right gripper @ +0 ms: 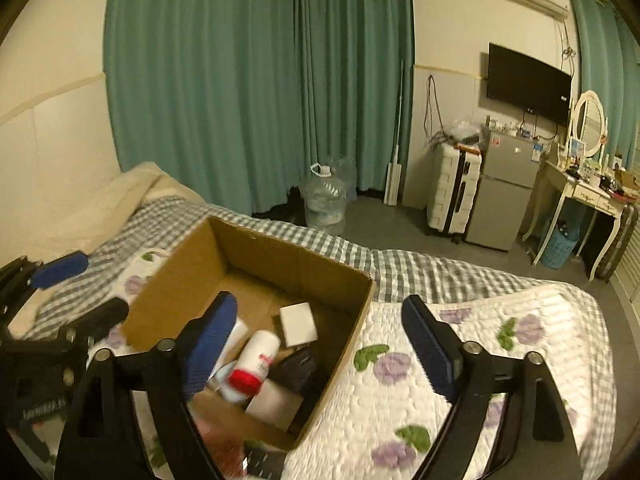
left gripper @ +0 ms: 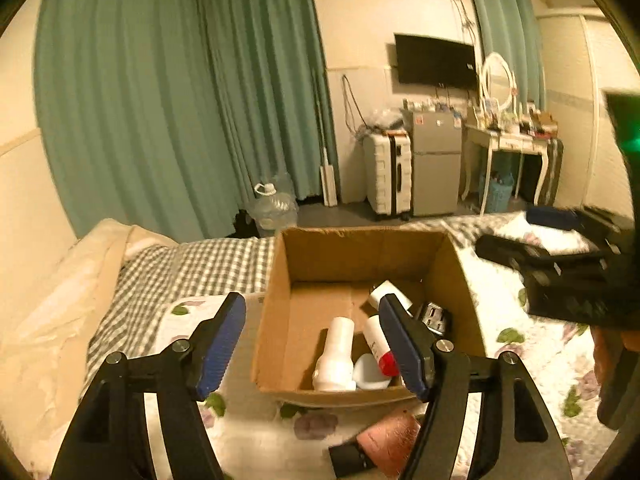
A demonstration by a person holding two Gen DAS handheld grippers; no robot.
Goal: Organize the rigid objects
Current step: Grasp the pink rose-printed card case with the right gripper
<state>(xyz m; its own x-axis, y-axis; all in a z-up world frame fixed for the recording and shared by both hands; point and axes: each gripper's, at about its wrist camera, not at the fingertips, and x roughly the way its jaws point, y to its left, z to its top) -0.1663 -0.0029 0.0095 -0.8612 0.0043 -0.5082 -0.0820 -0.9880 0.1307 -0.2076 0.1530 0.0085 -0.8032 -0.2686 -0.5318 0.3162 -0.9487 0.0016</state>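
Bed (right gripper: 460, 380) with floral quilt and gray check blanket is filling the lower part of both views. Open cardboard box (left gripper: 276, 320) is sitting on the quilt, upright, flaps off or folded away, can't tell which. Left gripper (left gripper: 312, 344) is hovering over the box's near-left corner, jaws spread wide, nothing between them. Right gripper (right gripper: 320, 344) is hanging over the box's right wall, also wide open and empty; one finger is inside the box outline, the other over the quilt. Inside the box: white flask-shaped bottle (left gripper: 336, 356) is lying on its side, red-capped white bottle (right gripper: 256, 360) is lying beside it, white rectangular block (right gripper: 298, 324) is resting toward the far wall, dark small item (right gripper: 298, 364) is sitting near the right wall. Pink-and-black object (left gripper: 384, 440) is lying on the quilt just outside the box's near wall.
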